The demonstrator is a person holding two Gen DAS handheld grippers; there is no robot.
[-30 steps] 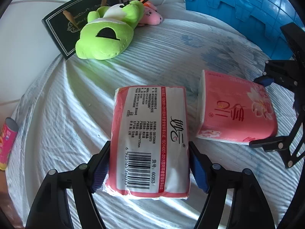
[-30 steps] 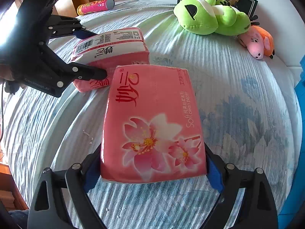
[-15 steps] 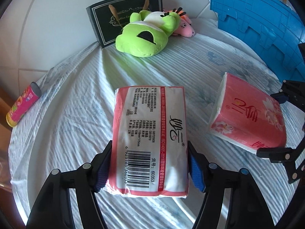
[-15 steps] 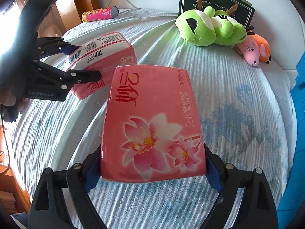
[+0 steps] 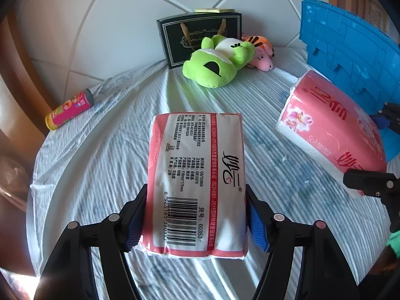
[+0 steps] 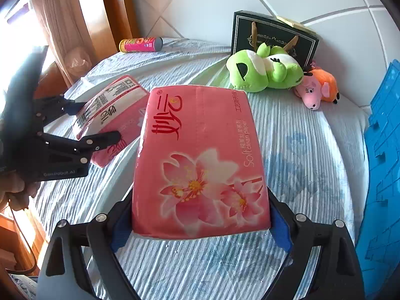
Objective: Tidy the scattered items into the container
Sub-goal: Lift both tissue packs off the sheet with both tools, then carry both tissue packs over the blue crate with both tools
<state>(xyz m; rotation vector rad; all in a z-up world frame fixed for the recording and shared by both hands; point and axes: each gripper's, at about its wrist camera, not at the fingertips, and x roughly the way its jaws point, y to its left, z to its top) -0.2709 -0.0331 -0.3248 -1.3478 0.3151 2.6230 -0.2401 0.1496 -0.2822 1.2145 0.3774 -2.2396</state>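
A pink-and-white tissue pack (image 5: 195,165), barcode side up, sits between the blue pads of my left gripper (image 5: 195,212), which is shut on its near end. It hangs above the striped sheet. A second pink tissue pack (image 6: 200,155) with flower print is clamped in my right gripper (image 6: 200,220), also off the bed. In the left wrist view that flowered pack (image 5: 332,127) and the right gripper (image 5: 375,150) are at the right edge. In the right wrist view the left gripper (image 6: 97,120) and its pack (image 6: 112,100) are at the left. The blue crate (image 5: 350,45) stands at the bed's right side.
A green frog plush (image 5: 215,67) and a pink-and-orange plush (image 5: 262,57) lie at the head of the bed against a black gift bag (image 5: 200,32). A pink can (image 5: 70,108) lies on its side near the left edge. White padded headboard behind, wooden frame at left.
Both grippers have risen, lifting their tissue packs off the sheet. The left view has rolled and tipped up, so the headboard and crate show more. Both grips have held.
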